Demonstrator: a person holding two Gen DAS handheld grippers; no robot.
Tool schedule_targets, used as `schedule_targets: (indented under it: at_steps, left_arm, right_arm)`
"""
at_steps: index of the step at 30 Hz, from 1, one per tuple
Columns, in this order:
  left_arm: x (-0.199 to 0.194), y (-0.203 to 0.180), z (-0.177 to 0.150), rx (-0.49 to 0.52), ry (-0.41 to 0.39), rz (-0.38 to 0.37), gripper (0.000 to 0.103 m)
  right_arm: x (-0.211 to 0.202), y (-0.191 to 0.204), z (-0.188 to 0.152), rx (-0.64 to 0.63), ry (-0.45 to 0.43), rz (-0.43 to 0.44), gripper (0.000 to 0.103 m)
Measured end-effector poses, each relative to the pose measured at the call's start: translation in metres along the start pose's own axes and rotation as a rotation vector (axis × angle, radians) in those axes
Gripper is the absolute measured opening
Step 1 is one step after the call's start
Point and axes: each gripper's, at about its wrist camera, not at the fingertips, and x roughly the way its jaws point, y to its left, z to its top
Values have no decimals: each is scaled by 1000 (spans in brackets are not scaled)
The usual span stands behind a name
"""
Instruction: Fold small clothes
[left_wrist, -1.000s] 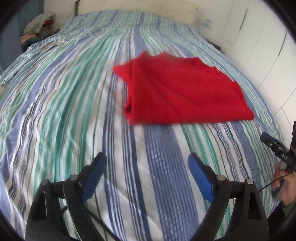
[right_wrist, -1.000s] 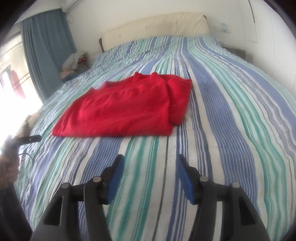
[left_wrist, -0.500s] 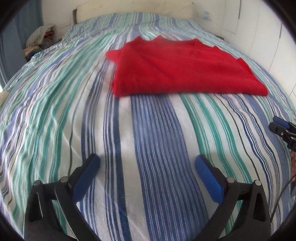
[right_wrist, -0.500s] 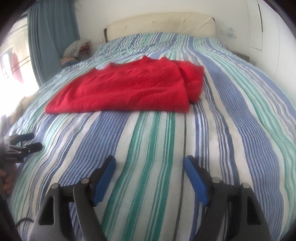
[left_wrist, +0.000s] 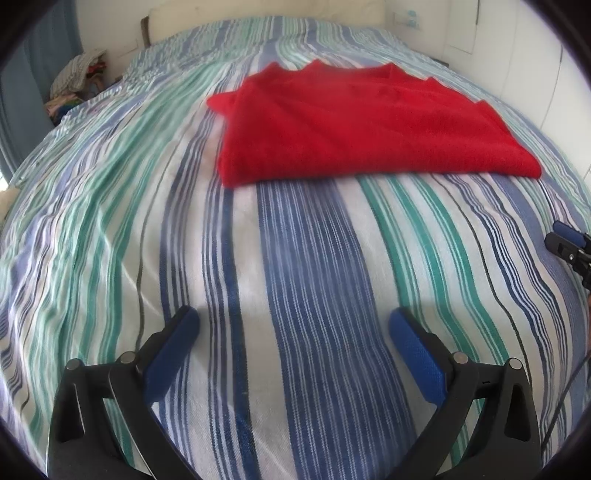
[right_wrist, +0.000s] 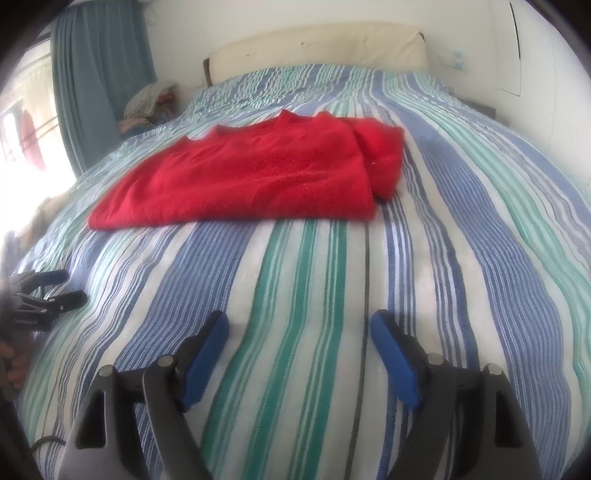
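A red knitted garment (left_wrist: 362, 125) lies folded flat on the striped bedcover (left_wrist: 303, 266), well beyond both grippers. In the left wrist view my left gripper (left_wrist: 293, 315) hangs low over the cover with its blue pads wide apart and only bare cover between them. My right gripper (right_wrist: 298, 318) is likewise open over the stripes, short of the garment's (right_wrist: 251, 177) near edge. Each gripper also shows at the other view's edge: the right gripper (left_wrist: 569, 243) at the right, the left gripper (right_wrist: 44, 291) at the left.
A cream headboard (right_wrist: 317, 48) closes the far end of the bed. A pile of clothes (right_wrist: 147, 103) sits beside the bed at the back left, next to a blue curtain (right_wrist: 99, 81). White wardrobe doors (left_wrist: 546, 74) run along the right side.
Both grippers have sunk closer to the bedcover and their jaws have spread wider. The red garment lies as it did.
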Motion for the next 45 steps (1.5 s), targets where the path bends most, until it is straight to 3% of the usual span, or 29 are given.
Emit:
schedule_targets:
  at_steps: [17,45]
  left_arm:
    - [1,-12,-2,33,18,87,102]
    - [-1,-11,-5,28,4,82,102]
  right_arm:
    - [-1,-3,0,17,1,26,80]
    - [-1,-3,1,15,-1,8,80]
